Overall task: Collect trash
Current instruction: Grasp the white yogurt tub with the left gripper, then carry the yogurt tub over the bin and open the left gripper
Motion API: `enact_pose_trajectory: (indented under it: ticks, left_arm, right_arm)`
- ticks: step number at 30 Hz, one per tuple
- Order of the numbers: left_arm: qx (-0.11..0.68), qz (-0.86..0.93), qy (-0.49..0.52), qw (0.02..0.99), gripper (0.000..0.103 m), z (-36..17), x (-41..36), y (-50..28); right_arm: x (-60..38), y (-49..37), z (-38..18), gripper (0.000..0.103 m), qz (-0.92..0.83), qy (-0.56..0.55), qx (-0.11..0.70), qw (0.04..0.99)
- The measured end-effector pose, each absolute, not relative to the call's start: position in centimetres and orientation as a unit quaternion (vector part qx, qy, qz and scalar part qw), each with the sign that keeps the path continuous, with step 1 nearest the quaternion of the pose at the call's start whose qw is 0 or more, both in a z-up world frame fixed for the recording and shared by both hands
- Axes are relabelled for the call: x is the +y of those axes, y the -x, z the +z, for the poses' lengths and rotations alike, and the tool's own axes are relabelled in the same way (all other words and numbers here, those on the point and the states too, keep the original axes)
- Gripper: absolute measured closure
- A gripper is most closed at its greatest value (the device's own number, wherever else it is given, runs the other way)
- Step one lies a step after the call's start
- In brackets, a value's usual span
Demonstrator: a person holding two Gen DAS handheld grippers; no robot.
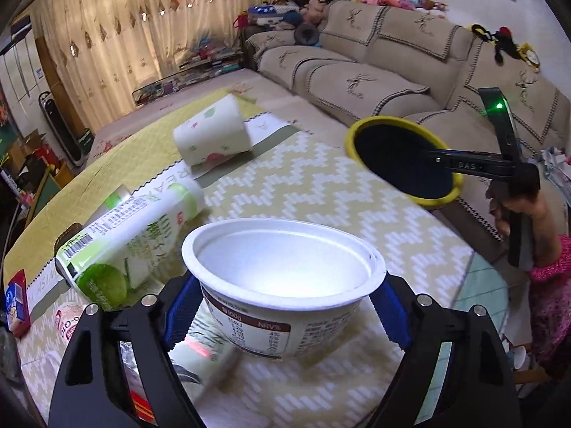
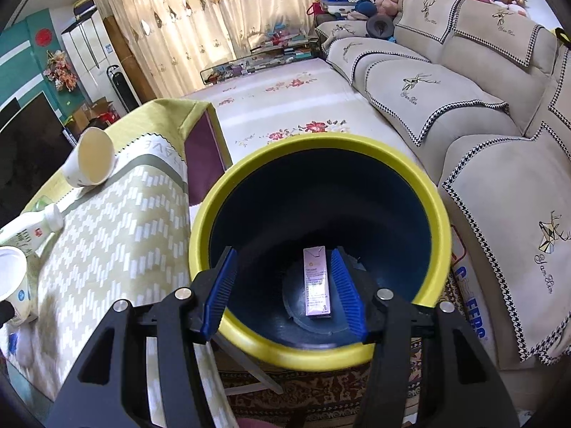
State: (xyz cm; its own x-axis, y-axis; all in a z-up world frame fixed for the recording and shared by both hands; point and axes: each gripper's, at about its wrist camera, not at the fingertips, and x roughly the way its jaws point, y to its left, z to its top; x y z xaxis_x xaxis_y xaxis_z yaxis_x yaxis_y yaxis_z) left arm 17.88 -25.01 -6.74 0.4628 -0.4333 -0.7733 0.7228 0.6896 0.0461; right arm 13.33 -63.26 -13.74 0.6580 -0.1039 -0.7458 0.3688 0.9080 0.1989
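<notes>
The step in hand looks like the pick-up of one piece of trash. In the left wrist view, nearest the lens, the left tongs (image 1: 285,314) bracket a white cup (image 1: 285,274) that sits upright on the table (image 1: 321,185). Their blue pads lie against its walls just under the rim, so I judge it gripped, though how firmly does not show.

The next move calls for lifting the cup clear and carrying it toward 2 o'clock, where the yellow-rimmed bin (image 1: 351,135) waits past the table edge, mouth tipped this way.

In the right wrist view the right tongs (image 2: 282,292) hang over the bin's near rim with pads apart. Whether they pinch the rim I cannot tell. A pink carton (image 2: 316,281) already lies at the bottom.

Just under the cup a blurred wrapper could be dragged along. At 10 o'clock a green carton (image 1: 117,249) lies on its side. At 11 o'clock, farther out, is a tipped paper cup (image 1: 214,132). One right finger crosses the bin's mouth and narrows the drop. The sofa (image 1: 357,82) stands beyond.
</notes>
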Motion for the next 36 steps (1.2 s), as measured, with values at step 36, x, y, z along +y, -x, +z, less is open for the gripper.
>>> enact_pose_trajectory:
  ticks: [36]
  left_arm:
    - [0.408, -0.452, -0.264, 0.748, 0.019, -13.1, -55.0, -21.8]
  right_arm:
    - [-73.6, -0.9, -11.7, 0.046, -0.269, -0.191, 0.342, 0.880]
